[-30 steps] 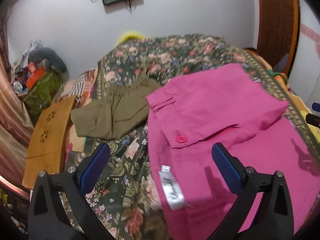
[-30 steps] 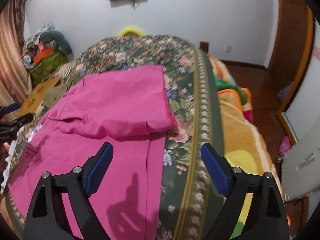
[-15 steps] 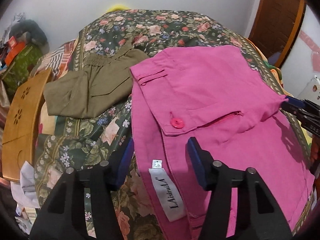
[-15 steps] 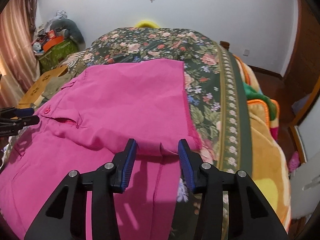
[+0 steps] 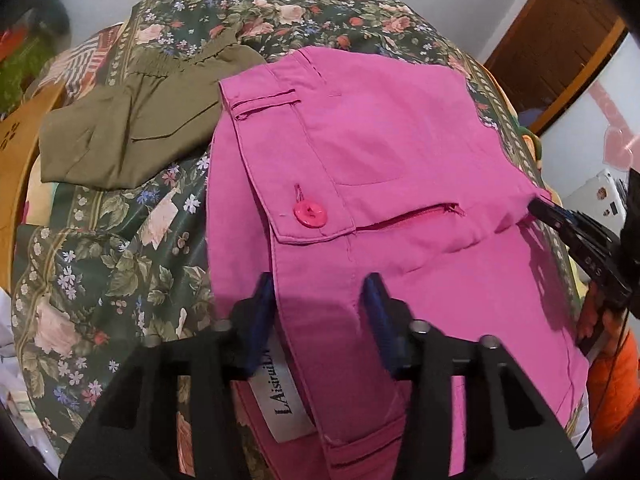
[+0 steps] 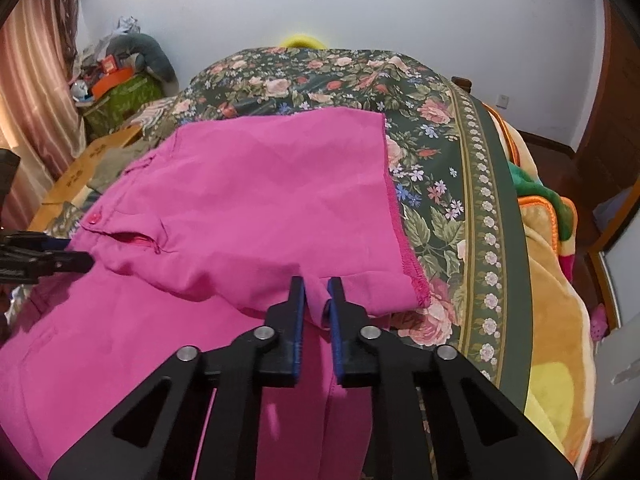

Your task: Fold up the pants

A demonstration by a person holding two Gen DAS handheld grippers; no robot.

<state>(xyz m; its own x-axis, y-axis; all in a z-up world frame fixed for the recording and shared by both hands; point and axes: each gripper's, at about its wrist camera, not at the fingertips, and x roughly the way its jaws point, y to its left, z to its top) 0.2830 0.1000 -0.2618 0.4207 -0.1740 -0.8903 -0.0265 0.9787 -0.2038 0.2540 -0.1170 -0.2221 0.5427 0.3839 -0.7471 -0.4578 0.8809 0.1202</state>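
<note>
Pink pants (image 5: 400, 152) lie folded over on the floral bed cover (image 5: 120, 272), waistband with a pink button (image 5: 310, 214) and a white label (image 5: 282, 404) nearest me. My left gripper (image 5: 318, 288) straddles the waistband edge above the label. Its jaws are closing with the pink cloth between them, and the pads do not pinch it. My right gripper (image 6: 316, 284) is shut on a small ridge of the folded-over pant leg (image 6: 280, 184). The right gripper (image 5: 560, 220) also shows at the right of the left wrist view, and the left gripper (image 6: 60, 258) at the left of the right wrist view.
Folded olive-green pants (image 5: 132, 128) lie left of the pink ones. A wooden board (image 5: 12, 168) leans at the bed's left side. An orange and yellow blanket (image 6: 552, 320) hangs off the right edge. Clutter (image 6: 116, 80) fills the far left corner.
Both grippers came down onto the pink pants and their jaws narrowed. The right one went from wide open to pinching a fold of the leg; the left one now straddles the waistband.
</note>
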